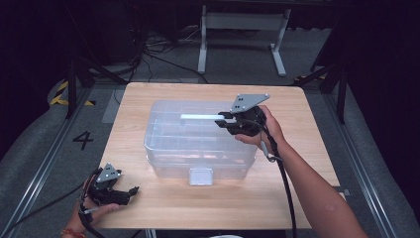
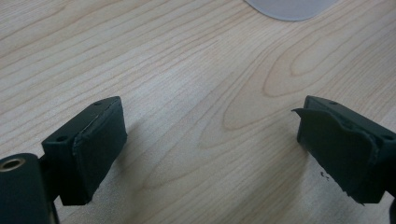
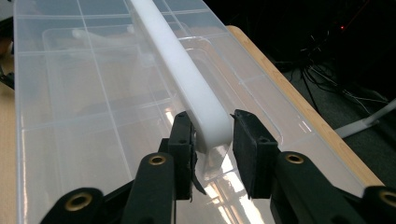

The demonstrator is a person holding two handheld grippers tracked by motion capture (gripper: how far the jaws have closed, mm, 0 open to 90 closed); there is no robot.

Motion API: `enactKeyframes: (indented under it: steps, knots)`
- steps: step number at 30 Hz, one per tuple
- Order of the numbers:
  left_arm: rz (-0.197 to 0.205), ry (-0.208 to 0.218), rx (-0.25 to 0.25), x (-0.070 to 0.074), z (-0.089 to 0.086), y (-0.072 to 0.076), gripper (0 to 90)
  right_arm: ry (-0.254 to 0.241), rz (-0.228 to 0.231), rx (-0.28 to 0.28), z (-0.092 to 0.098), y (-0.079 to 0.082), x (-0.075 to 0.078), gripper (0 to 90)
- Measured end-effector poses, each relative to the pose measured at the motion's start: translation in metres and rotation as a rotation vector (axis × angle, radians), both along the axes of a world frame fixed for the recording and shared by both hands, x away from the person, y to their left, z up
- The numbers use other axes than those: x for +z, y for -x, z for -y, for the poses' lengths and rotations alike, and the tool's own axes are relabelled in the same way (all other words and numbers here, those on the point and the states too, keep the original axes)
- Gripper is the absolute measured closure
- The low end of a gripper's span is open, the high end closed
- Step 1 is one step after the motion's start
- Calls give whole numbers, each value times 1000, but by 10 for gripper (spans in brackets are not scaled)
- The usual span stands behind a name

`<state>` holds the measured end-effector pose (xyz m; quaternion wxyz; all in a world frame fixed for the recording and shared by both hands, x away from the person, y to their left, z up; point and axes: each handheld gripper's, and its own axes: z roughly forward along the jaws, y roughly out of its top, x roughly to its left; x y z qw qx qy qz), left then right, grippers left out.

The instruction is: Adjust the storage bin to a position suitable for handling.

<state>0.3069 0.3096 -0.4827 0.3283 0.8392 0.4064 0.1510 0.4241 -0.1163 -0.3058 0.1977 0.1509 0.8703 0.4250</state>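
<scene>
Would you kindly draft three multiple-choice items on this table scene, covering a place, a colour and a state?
1. Where is the left gripper?
A. over the box
B. near the table's front left corner
C. on the floor

2. What colour is the handle on the clear plastic box?
A. white
B. red
C. black

3. How do the right gripper's jaws stand?
A. wide apart over bare wood
B. closed on a cable
C. on either side of the handle's end

Answers: 1 B, the high view shows it low by that corner; 2 A, it shows white in the right gripper view; 3 C, the jaws flank the handle there.
</scene>
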Motion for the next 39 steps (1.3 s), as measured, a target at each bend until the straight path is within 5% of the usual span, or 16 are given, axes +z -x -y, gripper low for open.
enactKeyframes:
  steps: [10, 12, 17, 23, 29, 31, 39]
  knots:
    - [-5, -2, 13, 0, 5, -5, 83, 27, -2, 18, -2, -1, 2, 758]
    - [-27, -31, 27, 4, 7, -8, 94, 24, -12, 19, -1, -2, 3, 758]
    - [-41, -68, 53, 11, 12, -10, 216, 7, -21, 13, 0, -5, 5, 757]
    - [75, 42, 45, 31, 9, -6, 283, 6, -37, 9, -1, -10, 11, 754]
    - [172, 72, 25, 62, 14, -5, 364, 7, -61, 0, -2, -18, 18, 750]
    - [182, 117, 11, 71, 19, -5, 379, 8, -70, -5, -2, -20, 20, 747]
    - [216, 141, -75, 82, 38, -9, 527, 22, -83, -25, -4, -26, 28, 736]
